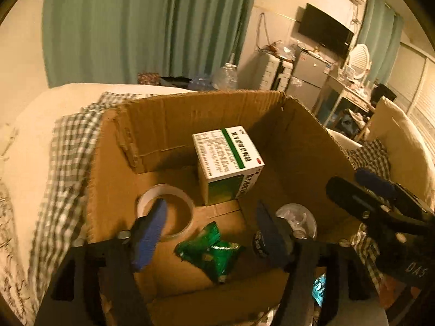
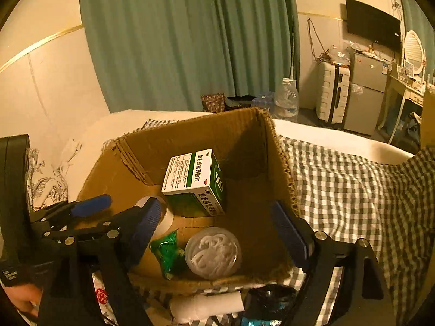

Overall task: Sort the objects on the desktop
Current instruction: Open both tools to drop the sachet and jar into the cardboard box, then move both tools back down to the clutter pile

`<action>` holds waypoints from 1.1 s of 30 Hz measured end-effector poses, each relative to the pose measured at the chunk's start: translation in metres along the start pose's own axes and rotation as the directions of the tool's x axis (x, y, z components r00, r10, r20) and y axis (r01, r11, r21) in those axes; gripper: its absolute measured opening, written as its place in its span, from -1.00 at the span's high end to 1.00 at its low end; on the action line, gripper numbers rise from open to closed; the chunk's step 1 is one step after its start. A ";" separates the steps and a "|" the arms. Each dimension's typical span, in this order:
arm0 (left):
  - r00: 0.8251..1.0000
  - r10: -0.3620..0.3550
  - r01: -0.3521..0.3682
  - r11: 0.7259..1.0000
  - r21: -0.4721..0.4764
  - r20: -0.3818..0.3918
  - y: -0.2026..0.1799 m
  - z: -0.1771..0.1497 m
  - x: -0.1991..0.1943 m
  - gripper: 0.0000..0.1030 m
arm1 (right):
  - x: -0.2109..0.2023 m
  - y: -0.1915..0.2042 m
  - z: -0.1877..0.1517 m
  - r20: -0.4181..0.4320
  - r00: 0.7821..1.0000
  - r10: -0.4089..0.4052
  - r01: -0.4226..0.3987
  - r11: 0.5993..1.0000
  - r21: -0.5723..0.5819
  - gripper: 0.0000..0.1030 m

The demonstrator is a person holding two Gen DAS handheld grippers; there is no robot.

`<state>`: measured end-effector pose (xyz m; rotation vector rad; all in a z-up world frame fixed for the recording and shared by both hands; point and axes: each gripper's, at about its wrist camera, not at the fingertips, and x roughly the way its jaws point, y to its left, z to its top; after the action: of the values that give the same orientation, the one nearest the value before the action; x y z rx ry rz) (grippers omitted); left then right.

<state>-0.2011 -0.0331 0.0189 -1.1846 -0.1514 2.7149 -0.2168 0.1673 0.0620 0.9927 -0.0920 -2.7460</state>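
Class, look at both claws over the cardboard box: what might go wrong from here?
1. The medicine box stands tilted in the cardboard box; another drop may topple it.
2. Both open claws, left and right, hang close together and may bump.
3. The torn left wall may catch a finger.

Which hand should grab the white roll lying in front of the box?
Right, probably. The white roll lies outside the cardboard box, just beneath the open right tool, between its fingers. The left tool points at the green packet inside instead.
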 end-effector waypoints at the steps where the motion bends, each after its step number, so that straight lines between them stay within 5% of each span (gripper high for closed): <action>1: 1.000 0.006 -0.006 1.000 -0.009 0.008 0.001 -0.001 -0.007 -0.54 | -0.005 0.000 0.001 0.005 1.000 -0.001 0.001 1.000 0.002 -0.63; 18: 0.996 0.042 -0.038 0.998 -0.050 0.076 0.012 -0.052 -0.130 -0.78 | -0.135 0.019 -0.034 0.078 0.996 -0.045 0.048 0.998 -0.040 -0.63; 22: 0.995 0.069 -0.067 0.997 -0.031 0.074 0.007 -0.073 -0.134 -0.80 | -0.146 0.018 -0.054 0.053 0.996 -0.068 0.070 0.996 -0.046 -0.79; 33: 0.997 0.079 -0.079 0.997 -0.015 0.006 -0.023 -0.157 -0.086 -0.86 | -0.113 -0.010 -0.147 -0.057 0.987 -0.151 0.152 0.988 0.028 -0.79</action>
<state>-0.0252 -0.0240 -0.0224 -1.2110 -0.1279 2.7904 -0.0403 0.2053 0.0182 1.1270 -0.0543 -2.8593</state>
